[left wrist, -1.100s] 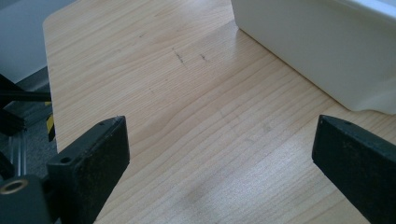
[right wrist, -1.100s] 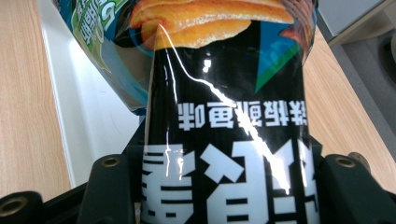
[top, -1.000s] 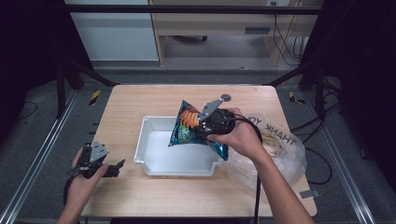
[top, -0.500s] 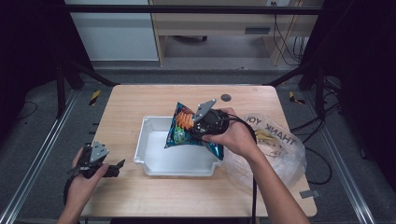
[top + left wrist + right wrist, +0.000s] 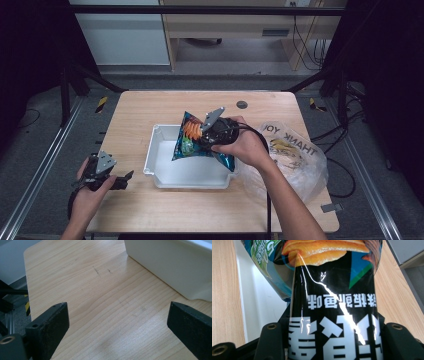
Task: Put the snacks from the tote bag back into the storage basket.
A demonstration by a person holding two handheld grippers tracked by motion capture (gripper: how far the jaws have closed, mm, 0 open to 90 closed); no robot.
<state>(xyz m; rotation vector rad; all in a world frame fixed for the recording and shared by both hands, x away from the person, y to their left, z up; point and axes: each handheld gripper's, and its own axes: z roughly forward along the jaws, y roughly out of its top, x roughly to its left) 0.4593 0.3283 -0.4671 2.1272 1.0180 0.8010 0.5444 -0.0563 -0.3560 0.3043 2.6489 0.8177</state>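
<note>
A blue and black chip bag (image 5: 192, 140) with orange chips printed on it hangs over the white bin (image 5: 161, 175) in the middle of the table. My right gripper (image 5: 212, 137) is shut on the bag, and in the right gripper view the bag (image 5: 334, 307) sits between its jaws with the white bin (image 5: 259, 302) below. My left gripper (image 5: 120, 181) rests open at the table's left front edge, near the bin's left corner. In the left gripper view its fingers (image 5: 50, 327) stand wide apart over bare wood, with the bin's wall (image 5: 170, 267) at the upper right.
A clear plastic bag (image 5: 295, 160) printed with "THANK YOU" lies on the table to the right of the bin, under the right forearm. A small dark round hole (image 5: 242, 104) sits near the table's far edge. Metal frame rails run along both sides.
The right gripper has carried the chip bag a little to the left, further over the bin. The left gripper has kept still.
</note>
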